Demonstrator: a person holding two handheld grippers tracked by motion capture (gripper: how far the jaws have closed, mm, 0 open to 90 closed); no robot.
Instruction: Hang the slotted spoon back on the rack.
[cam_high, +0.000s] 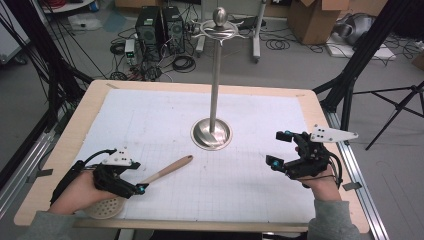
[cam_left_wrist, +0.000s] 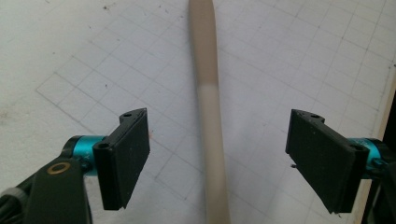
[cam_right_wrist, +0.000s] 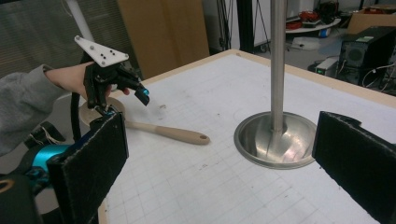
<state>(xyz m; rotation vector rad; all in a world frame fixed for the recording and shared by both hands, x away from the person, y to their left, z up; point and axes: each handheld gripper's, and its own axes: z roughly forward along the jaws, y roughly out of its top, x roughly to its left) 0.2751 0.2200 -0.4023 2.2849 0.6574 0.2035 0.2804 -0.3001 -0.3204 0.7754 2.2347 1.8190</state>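
left gripper (cam_high: 141, 188) open over the wooden spoon (cam_high: 167, 170), jaws wide on either side of its handle (cam_left_wrist: 208, 116), not touching. spoon flat on the white mat (cam_high: 150, 115), near left. right gripper (cam_high: 281, 148) open too, empty, aimed toward the metal stand (cam_high: 212, 132).

The stand (cam_high: 212, 133) at frame centre is polished metal, its round base glossy and mirror-like. The spoon (cam_high: 165, 171) at lower left looks like matt, smooth wood. A white gridded mat (cam_high: 250, 170), matt like paper, covers the pale wooden table (cam_high: 65, 150). Each hand-held gripper (cam_high: 140, 189) is matt black plastic.
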